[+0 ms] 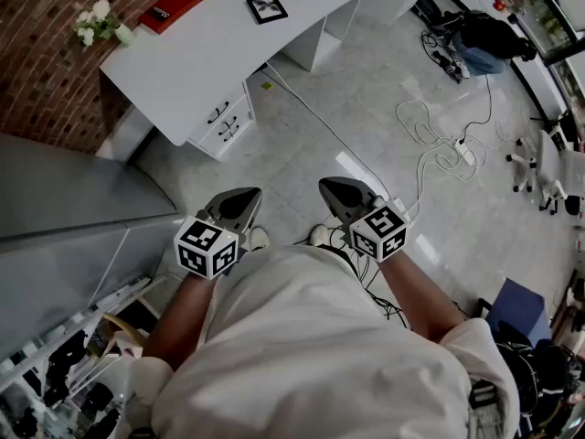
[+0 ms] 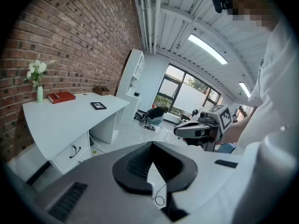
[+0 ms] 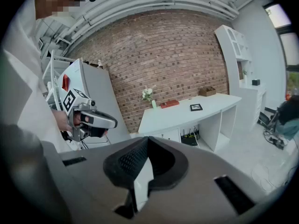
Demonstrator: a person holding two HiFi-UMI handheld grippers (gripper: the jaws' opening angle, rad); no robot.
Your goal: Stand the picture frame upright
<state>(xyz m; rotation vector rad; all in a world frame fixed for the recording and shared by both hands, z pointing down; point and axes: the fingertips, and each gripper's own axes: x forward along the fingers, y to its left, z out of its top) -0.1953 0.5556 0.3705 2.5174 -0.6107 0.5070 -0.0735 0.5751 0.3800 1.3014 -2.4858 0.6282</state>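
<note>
Both tools are sitting right in front of the person's waist. The left gripper (image 1: 239, 198) and the right gripper (image 1: 336, 190) are riding side by side and tipping a bit downward at the floor. Each one's jaws are pressing together with nothing between them, so neither is carrying anything.

Past them there's only bare floor, with some cables (image 1: 430, 154) trailing off to the right. Then the white desk (image 1: 228, 62) is standing against the brick wall.

The picture frame (image 1: 267, 7) is lying flat on its back on that desk, towards the end away from the wall, well apart from both grippers. A red book (image 1: 172, 7) and some flowers (image 1: 99, 24) are sitting further along by the bricks, clear of the frame.

From the head view the frame is lying straight ahead, roughly between the two grippers and maybe a hair closer to the left one. I wouldn't call either hand really nearer. It's looking close to square and turned a little against the desk edge, so I can't pick out a long axis from here.

I'm guessing the whole thing is hanging on closing that gap first. Nobody's reaching the frame without walking up to the desk.
</note>
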